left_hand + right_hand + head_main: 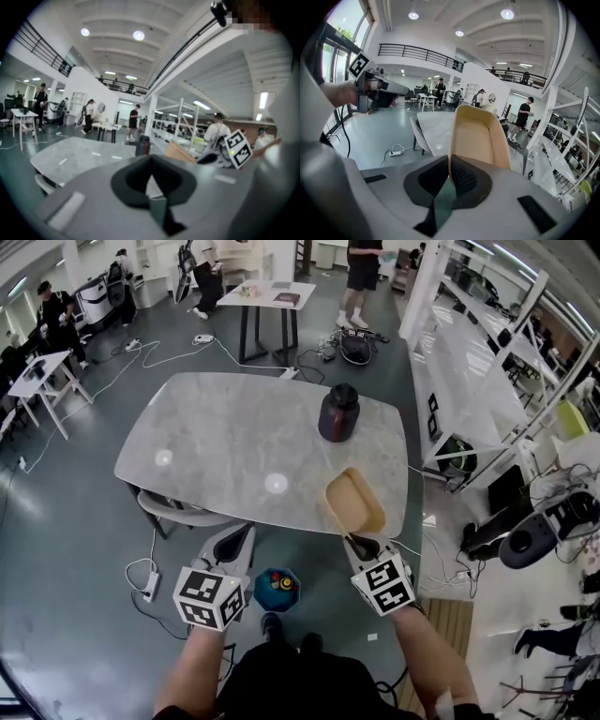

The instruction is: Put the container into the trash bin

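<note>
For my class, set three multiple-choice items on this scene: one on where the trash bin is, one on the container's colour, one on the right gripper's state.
1. Where is the small blue trash bin?
A. on a table
B. on the grey floor by the person's shoes
C. on a shelf

2. What colour is the shallow oblong container?
A. tan
B. green
C. white

3. The right gripper is:
A. open and empty
B. shut on the container's rim
C. shut on a jar

Answers:
1 B, the head view shows the bin low on the floor.
2 A, the container is tan in every view.
3 B, its pads pinch the rim.
</note>
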Action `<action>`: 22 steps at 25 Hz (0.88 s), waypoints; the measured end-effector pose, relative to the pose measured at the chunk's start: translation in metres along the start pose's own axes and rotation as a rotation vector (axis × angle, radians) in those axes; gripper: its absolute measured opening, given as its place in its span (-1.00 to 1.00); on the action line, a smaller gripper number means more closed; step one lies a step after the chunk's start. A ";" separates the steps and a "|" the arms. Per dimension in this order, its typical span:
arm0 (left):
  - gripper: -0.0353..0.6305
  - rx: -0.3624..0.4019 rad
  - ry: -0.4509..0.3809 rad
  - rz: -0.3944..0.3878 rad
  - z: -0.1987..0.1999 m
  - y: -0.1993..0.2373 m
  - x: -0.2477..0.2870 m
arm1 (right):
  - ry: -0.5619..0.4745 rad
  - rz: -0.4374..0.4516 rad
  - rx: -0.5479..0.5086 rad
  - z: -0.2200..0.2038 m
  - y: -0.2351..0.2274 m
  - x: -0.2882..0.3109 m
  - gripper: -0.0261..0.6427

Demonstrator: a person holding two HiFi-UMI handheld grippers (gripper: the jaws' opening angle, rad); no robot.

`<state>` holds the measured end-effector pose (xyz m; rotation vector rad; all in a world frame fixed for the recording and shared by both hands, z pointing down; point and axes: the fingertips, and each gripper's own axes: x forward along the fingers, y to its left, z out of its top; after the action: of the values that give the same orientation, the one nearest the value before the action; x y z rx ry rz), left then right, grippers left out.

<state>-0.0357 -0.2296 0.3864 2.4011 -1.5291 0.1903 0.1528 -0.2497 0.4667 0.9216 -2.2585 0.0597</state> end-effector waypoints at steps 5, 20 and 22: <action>-0.88 -0.002 0.014 0.015 -0.014 -0.033 -0.008 | -0.024 0.065 -0.002 -0.018 0.025 -0.025 -0.89; -0.88 -0.066 0.081 -0.005 -0.079 0.000 -0.098 | 0.067 0.140 0.027 -0.025 0.159 -0.008 -0.89; -0.88 -0.077 0.098 -0.008 -0.094 0.013 -0.105 | 0.086 0.152 0.041 -0.029 0.182 0.006 -0.89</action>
<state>-0.0887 -0.1154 0.4508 2.3032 -1.4562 0.2391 0.0515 -0.1093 0.5298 0.7529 -2.2510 0.2105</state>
